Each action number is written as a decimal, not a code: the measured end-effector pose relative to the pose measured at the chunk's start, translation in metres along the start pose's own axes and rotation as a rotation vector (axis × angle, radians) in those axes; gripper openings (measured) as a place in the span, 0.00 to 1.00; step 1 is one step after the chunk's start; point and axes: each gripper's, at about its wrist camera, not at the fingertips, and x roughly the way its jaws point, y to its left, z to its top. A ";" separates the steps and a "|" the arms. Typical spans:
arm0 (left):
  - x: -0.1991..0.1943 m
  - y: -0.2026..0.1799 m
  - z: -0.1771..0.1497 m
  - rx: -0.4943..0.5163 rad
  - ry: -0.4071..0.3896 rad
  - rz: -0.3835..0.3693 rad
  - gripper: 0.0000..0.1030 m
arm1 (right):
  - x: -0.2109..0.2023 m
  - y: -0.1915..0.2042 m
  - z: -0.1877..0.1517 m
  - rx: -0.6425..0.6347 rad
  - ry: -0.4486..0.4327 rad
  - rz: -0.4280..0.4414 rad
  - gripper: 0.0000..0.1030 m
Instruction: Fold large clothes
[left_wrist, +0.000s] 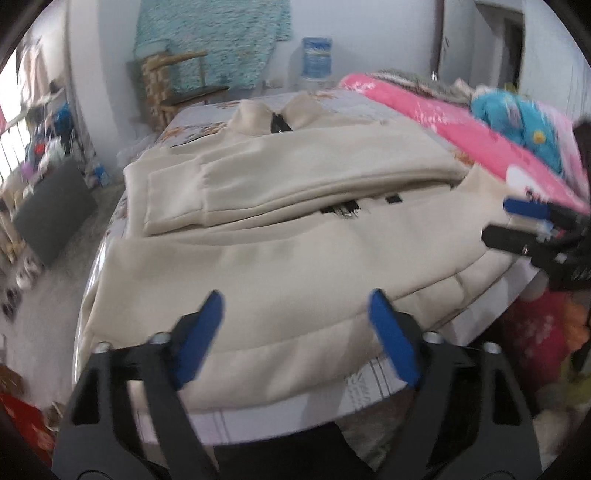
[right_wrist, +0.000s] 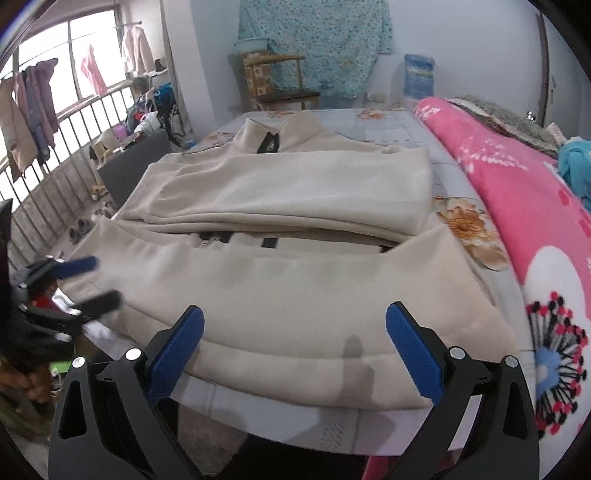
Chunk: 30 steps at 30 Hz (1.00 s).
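Observation:
A large cream zip jacket (left_wrist: 280, 266) lies on the bed, its near part folded up over the body, its sleeves laid across the chest, its collar at the far end. It also shows in the right wrist view (right_wrist: 295, 288). My left gripper (left_wrist: 295, 306) is open and empty just above the jacket's near hem. My right gripper (right_wrist: 295, 325) is open and empty over the same hem. Each gripper shows in the other's view: the right one (left_wrist: 517, 221) at the jacket's right edge, the left one (right_wrist: 92, 280) at its left edge.
The bed (right_wrist: 388, 122) has a floral sheet. A rolled pink quilt (right_wrist: 517, 206) runs along its right side. A wooden chair (right_wrist: 280, 81) and a water bottle (right_wrist: 417, 75) stand beyond the bed's far end. A railing (right_wrist: 55, 177) and floor clutter are on the left.

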 end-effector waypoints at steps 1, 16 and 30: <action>0.004 -0.001 0.002 0.004 -0.001 0.009 0.67 | 0.005 0.001 0.002 0.006 0.015 0.006 0.86; 0.037 -0.012 0.012 0.035 -0.040 0.074 0.03 | 0.044 0.018 0.016 -0.097 0.158 -0.038 0.07; 0.049 0.000 0.023 0.007 -0.073 0.091 0.03 | 0.065 0.012 0.034 -0.080 0.080 -0.051 0.04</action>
